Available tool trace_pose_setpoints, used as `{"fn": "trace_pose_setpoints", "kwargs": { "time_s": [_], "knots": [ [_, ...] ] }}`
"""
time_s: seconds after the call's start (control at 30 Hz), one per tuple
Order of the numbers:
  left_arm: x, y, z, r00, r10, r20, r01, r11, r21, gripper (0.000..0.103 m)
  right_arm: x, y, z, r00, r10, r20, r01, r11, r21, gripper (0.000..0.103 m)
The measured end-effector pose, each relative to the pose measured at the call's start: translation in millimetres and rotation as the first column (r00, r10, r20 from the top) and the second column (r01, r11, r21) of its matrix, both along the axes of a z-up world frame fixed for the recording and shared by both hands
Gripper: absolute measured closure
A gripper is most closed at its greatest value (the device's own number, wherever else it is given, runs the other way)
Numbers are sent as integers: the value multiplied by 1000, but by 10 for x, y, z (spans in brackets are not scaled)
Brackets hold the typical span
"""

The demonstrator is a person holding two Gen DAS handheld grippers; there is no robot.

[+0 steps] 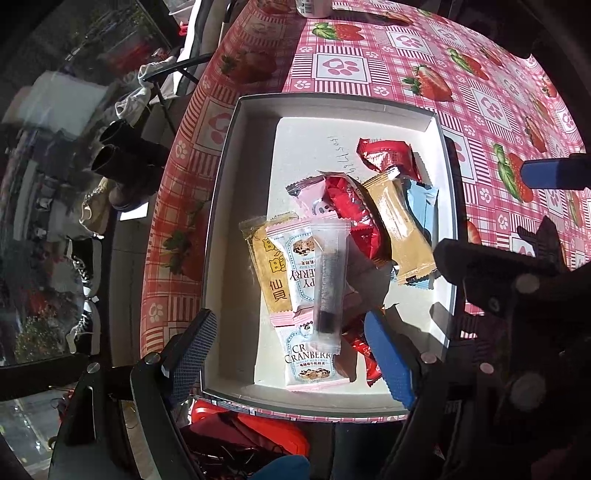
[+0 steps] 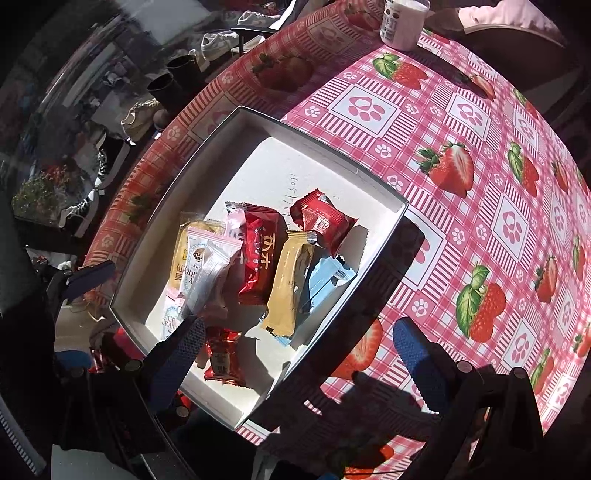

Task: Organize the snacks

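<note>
A white shallow box (image 1: 236, 147) (image 2: 384, 236) sits on the strawberry tablecloth and holds several wrapped snacks. A clear packet with a dark stick (image 1: 328, 280) lies on top of two cranberry packets (image 1: 310, 358) and a yellow packet (image 1: 267, 269). Red packets (image 1: 351, 214) (image 2: 258, 251), a tan bar (image 1: 400, 229) (image 2: 290, 284) and a light blue packet (image 2: 325, 277) lie beside them. My left gripper (image 1: 295, 358) is open and empty, hovering over the box's near end. My right gripper (image 2: 295, 354) is open and empty above the box's near right wall.
A pink-and-white tub (image 2: 402, 22) stands at the table's far edge. The table's left edge (image 1: 173, 206) drops to a floor with shoes and black boots (image 1: 122, 155). The right gripper's blue finger (image 1: 546, 173) shows at right in the left wrist view.
</note>
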State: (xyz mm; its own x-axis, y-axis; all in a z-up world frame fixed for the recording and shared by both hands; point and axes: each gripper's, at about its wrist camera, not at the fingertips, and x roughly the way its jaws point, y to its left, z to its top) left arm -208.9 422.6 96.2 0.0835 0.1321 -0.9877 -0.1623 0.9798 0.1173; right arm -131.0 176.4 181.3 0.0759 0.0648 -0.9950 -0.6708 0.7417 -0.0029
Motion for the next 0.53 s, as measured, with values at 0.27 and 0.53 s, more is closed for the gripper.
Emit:
{"fn": "trace_pose_setpoints", "kwargs": {
  "time_s": [0.27,0.53],
  "knots": [
    [2,-3,-12,1000,-3,-2,3,1000,0,18,-10,11,-3,1000,6,-2,-6,1000,0,0],
    [-2,27,56,999,4,45,-3,1000,-14,18,-6,9,-2,1000,2,-1,-2,1000,0,0]
  ]
}}
